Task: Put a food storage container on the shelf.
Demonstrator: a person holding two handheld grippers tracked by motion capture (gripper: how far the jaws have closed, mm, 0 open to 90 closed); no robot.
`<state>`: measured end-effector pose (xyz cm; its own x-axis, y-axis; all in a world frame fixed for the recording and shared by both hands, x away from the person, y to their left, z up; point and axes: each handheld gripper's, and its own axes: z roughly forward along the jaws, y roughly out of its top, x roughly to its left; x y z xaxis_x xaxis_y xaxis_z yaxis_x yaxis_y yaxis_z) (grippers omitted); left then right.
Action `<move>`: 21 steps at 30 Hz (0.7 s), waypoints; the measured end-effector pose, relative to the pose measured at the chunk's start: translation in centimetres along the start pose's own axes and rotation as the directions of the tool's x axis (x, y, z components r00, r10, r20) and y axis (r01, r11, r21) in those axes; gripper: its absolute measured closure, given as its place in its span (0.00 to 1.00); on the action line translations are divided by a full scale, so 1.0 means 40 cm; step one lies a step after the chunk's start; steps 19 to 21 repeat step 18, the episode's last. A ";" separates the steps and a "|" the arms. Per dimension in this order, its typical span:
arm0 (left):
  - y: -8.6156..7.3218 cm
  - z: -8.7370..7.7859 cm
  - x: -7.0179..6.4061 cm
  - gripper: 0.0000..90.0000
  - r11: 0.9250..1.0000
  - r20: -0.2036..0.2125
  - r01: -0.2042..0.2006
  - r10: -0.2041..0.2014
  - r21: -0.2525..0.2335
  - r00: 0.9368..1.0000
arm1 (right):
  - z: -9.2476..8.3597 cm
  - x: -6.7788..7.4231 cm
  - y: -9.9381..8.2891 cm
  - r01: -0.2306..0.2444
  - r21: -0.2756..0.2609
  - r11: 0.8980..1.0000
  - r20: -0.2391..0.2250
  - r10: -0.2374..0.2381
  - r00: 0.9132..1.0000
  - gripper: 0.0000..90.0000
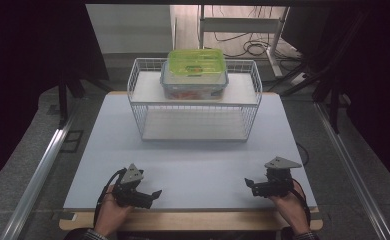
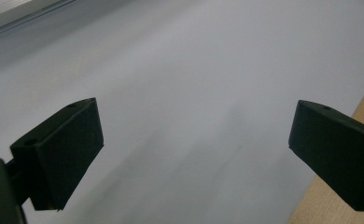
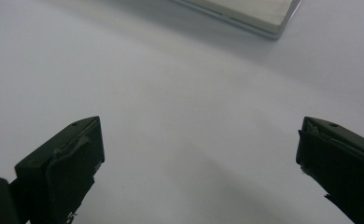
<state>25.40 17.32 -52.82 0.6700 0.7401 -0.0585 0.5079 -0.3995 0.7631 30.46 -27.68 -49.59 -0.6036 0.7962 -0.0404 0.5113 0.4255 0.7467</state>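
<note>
The white table (image 1: 193, 165) bears a wire rack (image 1: 195, 100) at its far side; a green-lidded clear container (image 1: 195, 72) sits on the rack's upper shelf, untouched; left gripper (image 1: 153, 194) and right gripper (image 1: 249, 183) rest near the front edge, jaws wide apart, empty; everything seems left to do.

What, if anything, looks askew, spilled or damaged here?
Nothing stands out. The clear plastic box with a green lid sits level on the white wire rack. Left gripper and right gripper rest open near the table's front edge.
</note>
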 end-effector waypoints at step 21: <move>0.001 0.007 -0.004 0.03 1.000 -0.003 -0.014 0.014 0.012 1.000 | 0.025 -0.015 -0.033 -0.030 0.069 0.997 -0.011 0.031 0.999 0.01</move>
